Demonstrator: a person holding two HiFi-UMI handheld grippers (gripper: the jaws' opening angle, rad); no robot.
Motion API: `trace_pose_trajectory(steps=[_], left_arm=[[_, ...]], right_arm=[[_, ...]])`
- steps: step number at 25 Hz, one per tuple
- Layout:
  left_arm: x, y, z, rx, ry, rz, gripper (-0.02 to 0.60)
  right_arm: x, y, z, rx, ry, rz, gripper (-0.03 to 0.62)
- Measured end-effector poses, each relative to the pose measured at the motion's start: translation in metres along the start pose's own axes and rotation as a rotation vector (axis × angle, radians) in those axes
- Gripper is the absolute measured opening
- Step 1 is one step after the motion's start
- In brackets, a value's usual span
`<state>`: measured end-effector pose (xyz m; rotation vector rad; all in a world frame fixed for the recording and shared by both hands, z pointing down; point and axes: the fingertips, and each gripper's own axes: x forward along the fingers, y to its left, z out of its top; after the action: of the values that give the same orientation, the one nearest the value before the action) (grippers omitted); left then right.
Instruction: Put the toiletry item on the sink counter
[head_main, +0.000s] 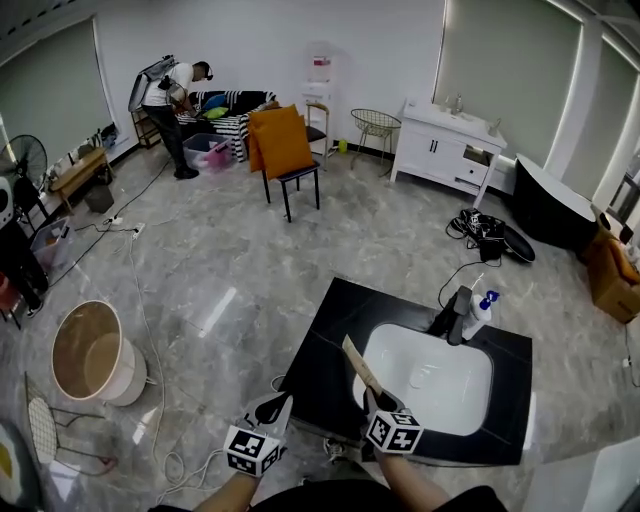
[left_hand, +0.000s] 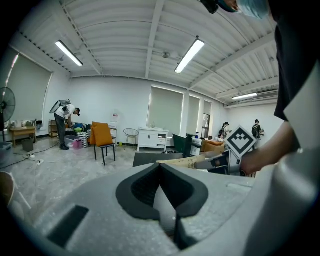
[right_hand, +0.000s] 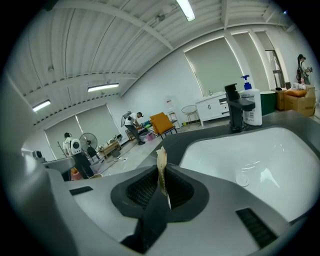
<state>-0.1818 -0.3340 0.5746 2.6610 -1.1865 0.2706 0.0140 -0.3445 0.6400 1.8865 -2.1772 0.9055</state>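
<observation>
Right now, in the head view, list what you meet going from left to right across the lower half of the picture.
round tub → left tongs → tan flat packet → black faucet → pump bottle → cardboard box

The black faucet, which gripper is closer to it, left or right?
Right. The right gripper, shut on a flat tan packet, is at the basin's near edge, opposite the faucet; the left gripper is beyond the counter's left edge, farther off.
</observation>
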Motion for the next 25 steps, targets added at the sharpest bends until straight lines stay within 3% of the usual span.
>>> trace_pose_trajectory(steps=[11, 25], left_arm=[[0.056, 0.013, 0.009, 0.0, 0.011, 0.006, 0.002], [0.081, 0.028, -0.001, -0.03, 0.054, 0.018, 0.002]], right_arm=[[0.071, -0.026, 0.023, 0.028, 0.028, -0.01, 0.046], [0.142, -0.023, 0.018, -0.059, 0.126, 0.01, 0.052]])
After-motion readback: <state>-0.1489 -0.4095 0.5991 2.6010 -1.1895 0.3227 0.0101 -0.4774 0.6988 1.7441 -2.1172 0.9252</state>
